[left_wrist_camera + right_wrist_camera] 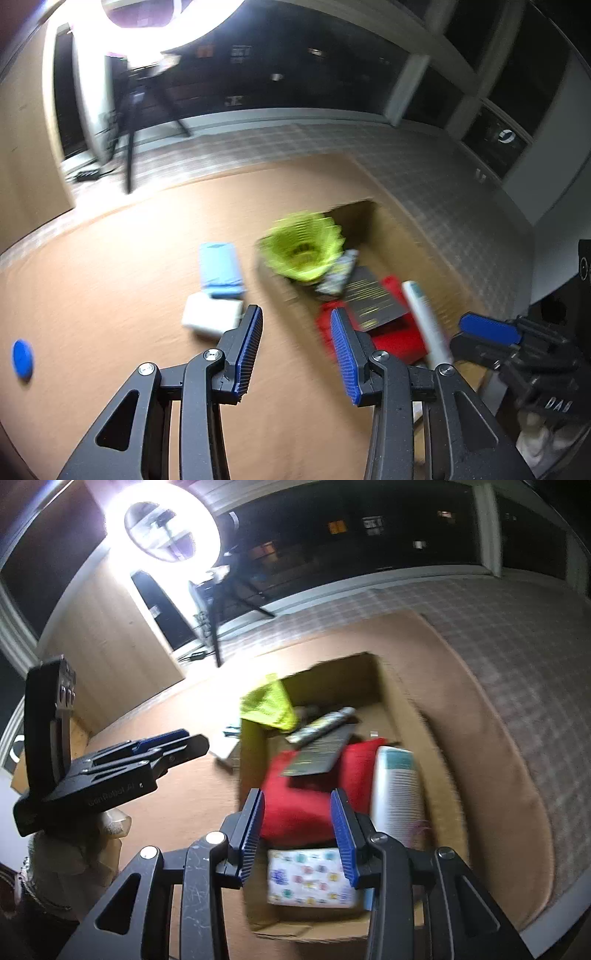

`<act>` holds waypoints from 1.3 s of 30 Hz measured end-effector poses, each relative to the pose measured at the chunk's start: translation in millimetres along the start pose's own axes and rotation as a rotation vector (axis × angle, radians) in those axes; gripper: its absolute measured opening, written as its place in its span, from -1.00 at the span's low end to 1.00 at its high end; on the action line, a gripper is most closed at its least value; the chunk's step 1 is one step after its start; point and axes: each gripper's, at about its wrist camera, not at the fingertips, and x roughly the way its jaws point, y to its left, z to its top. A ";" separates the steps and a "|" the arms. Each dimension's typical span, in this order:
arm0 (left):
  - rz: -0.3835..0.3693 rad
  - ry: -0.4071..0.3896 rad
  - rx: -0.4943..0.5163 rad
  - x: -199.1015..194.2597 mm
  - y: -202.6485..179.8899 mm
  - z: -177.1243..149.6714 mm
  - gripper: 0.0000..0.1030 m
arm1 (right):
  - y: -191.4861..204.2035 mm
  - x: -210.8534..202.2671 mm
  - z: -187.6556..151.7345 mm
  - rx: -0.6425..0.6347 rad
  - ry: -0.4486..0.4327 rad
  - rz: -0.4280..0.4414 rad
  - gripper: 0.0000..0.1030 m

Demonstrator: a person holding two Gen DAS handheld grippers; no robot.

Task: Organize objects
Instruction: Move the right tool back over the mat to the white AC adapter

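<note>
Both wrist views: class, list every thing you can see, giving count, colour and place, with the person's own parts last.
cardboard box: one, brown, on the table, open
basket: one, lime green, at the box's far end
red item: one, red, inside the box
dark card: one, black, lying on the red item
tube: one, white, in the box beside the red item
patterned pack: one, white with coloured marks, near end of the box
blue pack: one, light blue, on the table
white pack: one, white, on the table
disc: one, blue, table's left
left tool: open, empty
right tool: open, empty

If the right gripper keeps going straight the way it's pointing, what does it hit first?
Most likely the red cushion-like item in the cardboard box: it fills the gap ahead of the open right gripper. Depth is unclear; the patterned white packet lies nearer but lower.
</note>
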 end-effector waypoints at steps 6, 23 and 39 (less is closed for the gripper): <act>0.058 -0.003 -0.093 -29.8 64.4 -26.3 -0.19 | 35.9 17.8 8.3 -0.051 0.027 0.056 -0.33; 0.151 -0.041 -0.266 -93.6 169.5 -86.5 -0.18 | 116.0 111.8 56.0 -0.129 0.222 0.165 -0.19; 0.187 -0.059 -0.360 -117.4 216.9 -120.7 -0.18 | 117.4 190.4 78.0 -0.049 0.332 -0.066 -0.15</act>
